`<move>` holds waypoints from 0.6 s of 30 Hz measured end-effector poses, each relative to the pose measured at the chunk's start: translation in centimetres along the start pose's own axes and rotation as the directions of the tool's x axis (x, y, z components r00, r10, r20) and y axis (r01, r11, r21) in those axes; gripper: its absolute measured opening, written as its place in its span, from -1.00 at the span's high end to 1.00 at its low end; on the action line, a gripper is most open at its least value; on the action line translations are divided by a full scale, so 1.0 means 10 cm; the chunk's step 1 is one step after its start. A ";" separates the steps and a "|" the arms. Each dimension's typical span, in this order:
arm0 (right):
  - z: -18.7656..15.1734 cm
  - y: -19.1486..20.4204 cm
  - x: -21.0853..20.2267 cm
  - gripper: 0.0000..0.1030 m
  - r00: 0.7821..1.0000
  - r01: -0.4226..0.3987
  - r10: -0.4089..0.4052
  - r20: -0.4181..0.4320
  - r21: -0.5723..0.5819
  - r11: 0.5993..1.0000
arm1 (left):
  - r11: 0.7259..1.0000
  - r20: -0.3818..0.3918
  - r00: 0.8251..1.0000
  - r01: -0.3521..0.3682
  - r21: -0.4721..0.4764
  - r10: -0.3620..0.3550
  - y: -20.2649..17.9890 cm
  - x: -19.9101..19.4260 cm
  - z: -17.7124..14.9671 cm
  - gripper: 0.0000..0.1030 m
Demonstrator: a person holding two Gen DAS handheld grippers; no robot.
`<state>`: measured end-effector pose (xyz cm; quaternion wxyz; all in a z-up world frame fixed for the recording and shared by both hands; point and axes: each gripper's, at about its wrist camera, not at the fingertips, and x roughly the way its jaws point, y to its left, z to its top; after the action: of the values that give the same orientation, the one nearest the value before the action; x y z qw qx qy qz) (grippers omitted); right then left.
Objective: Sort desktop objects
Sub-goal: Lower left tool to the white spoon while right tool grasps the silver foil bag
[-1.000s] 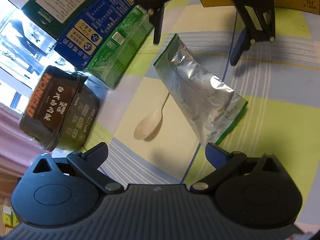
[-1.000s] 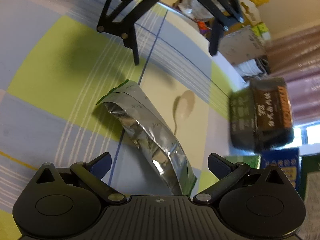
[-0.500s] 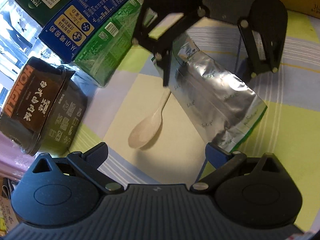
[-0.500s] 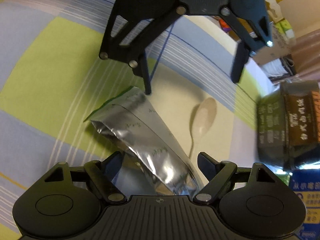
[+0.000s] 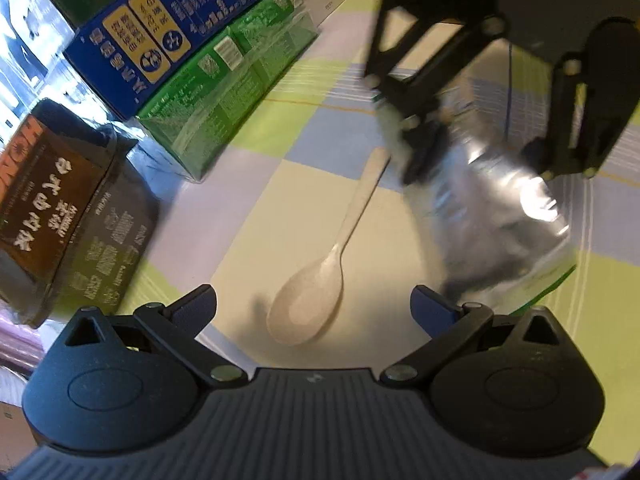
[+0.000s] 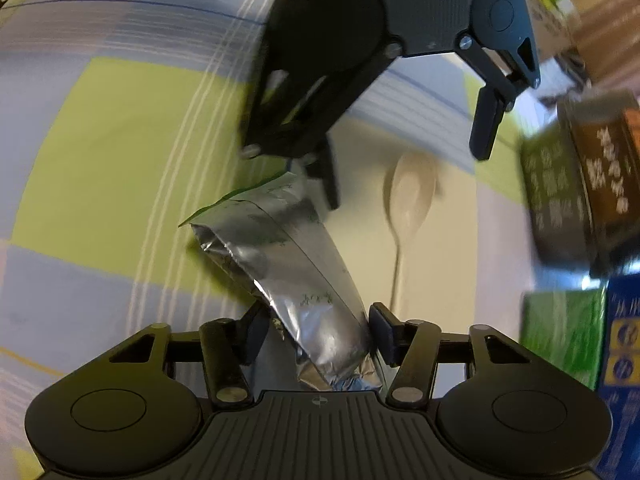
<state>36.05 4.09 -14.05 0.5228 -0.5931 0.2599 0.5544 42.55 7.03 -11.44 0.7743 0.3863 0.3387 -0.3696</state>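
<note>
A crinkled silver foil pouch with a green edge lies on the checked tablecloth. My right gripper has closed around the pouch's near end, both pads pressing its sides. In the left wrist view, that gripper straddles the blurred pouch. A white plastic spoon lies beside the pouch, its bowl towards my left gripper. The left gripper is open, its fingers wide on either side of the bowl. From the right wrist view the left gripper hovers over the spoon.
A dark noodle package sits at the left, with a green box and a blue box stacked behind it. The same dark package and green box are on the right in the right wrist view.
My right gripper went from wide open to closed on the pouch's end. My left gripper moved in closer, bringing the spoon's bowl between its open fingers.
</note>
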 end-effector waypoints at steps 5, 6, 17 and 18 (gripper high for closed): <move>-0.15 0.06 -0.06 0.01 0.999 -0.018 0.020 -0.035 0.052 0.998 | 0.997 -0.022 0.998 0.058 -0.046 -0.059 0.06 0.09 0.04 -0.73; -0.17 0.07 -0.07 0.01 0.999 -0.020 0.023 -0.040 0.063 0.998 | 0.997 -0.023 0.998 0.065 -0.045 -0.066 0.05 0.10 0.05 -0.69; -0.31 0.15 -0.16 0.02 0.998 -0.020 0.031 -0.051 0.195 0.981 | 0.983 -0.062 0.989 0.128 -0.133 -0.137 0.05 0.06 0.10 0.28; -0.32 0.15 -0.17 0.02 0.998 -0.020 0.032 -0.052 0.209 0.978 | 0.982 -0.071 0.988 0.127 -0.143 -0.138 0.02 0.04 0.09 0.37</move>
<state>35.54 0.26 -13.48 0.5676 -0.5464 0.3386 0.5144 43.18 6.21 -11.26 0.7585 0.3229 0.4192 -0.3804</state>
